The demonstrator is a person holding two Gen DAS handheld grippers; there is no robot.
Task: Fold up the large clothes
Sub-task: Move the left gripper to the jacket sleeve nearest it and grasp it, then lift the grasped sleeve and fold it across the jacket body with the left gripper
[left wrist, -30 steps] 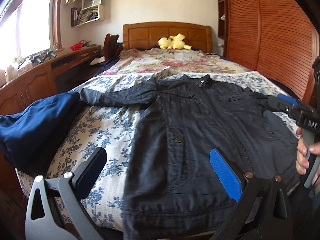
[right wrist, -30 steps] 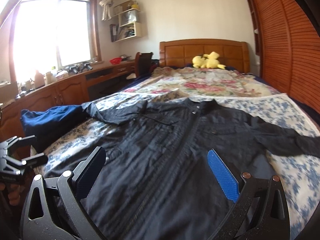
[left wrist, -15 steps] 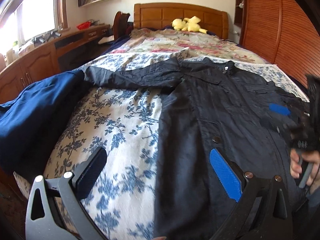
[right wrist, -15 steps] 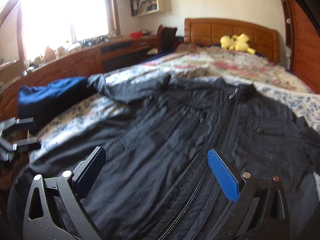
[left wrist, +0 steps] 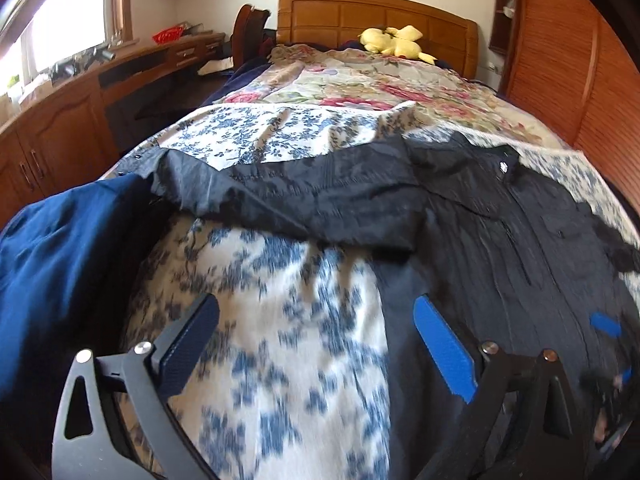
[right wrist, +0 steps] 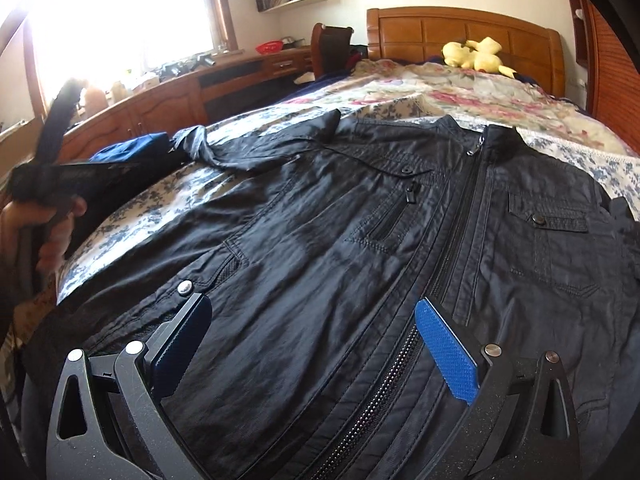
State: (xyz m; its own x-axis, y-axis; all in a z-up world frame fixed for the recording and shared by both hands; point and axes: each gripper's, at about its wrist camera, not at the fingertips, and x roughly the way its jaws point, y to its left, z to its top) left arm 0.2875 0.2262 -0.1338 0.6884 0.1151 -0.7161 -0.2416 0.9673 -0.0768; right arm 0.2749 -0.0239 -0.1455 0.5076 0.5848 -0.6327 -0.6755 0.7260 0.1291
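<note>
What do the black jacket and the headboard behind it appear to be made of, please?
The black jacket looks like thin woven synthetic, perhaps nylon, with a slight sheen: fine crinkles catch the light, and it has a metal zip and snaps. The headboard looks like varnished wood: orange-brown, glossy, panelled.

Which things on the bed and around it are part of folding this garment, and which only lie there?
Part of the job:
- black jacket, spread flat, zipped
- left gripper, open
- right gripper, open

Only lying about:
- blue garment at the bed edge
- yellow plush toy by the headboard
- floral bedspread
- wooden desk
</note>
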